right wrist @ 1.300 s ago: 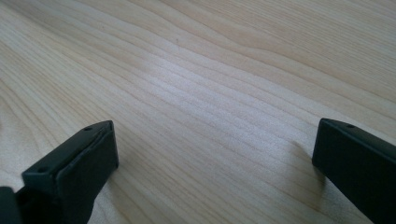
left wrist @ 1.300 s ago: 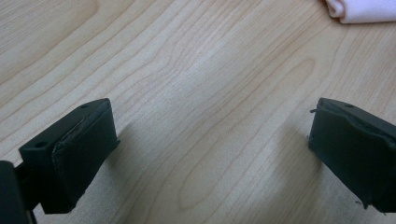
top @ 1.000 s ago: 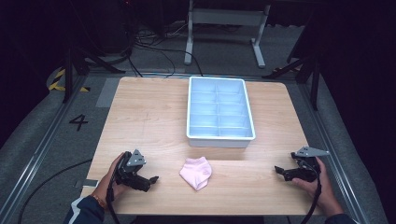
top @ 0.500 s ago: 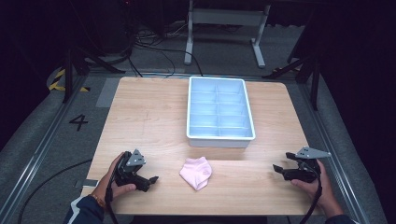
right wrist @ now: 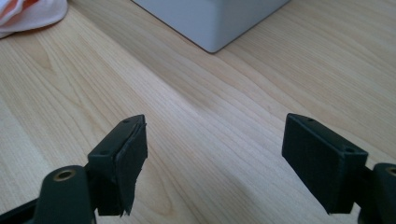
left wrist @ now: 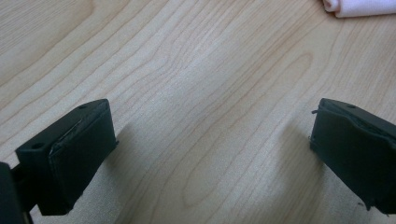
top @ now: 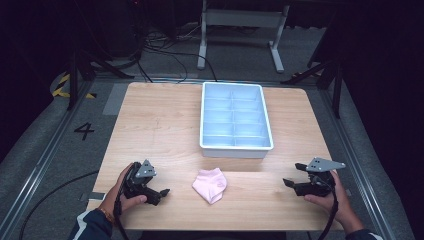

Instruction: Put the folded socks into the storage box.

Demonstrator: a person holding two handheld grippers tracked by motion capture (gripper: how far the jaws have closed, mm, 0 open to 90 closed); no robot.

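A small folded pink cloth [top: 210, 184] lies on the wooden table near its front edge, between my two grippers. My left gripper [top: 161, 192] rests low on the table to the cloth's left, pointing right, open with nothing between its fingers. In the left gripper view, the left gripper [left wrist: 210, 116] has bare wood between its jaws and the cloth [left wrist: 359, 5] lies ahead at the top right. My right gripper [top: 294, 175] hovers to the cloth's right, pointing left. Its jaws have just been closing a little but still stand apart on nothing. In the right gripper view the right gripper [right wrist: 215, 128] frames bare wood.
A white tray [top: 236, 145] with several empty compartments stands at the table's middle back, behind the cloth. Its near corner [right wrist: 210, 18] and the cloth [right wrist: 28, 14] show ahead in the right gripper view. The table's edges lie close to both hands.
My right gripper has lifted slightly and drifted a little, and its jaws have narrowed somewhat. The left gripper and the pink cloth have not moved.
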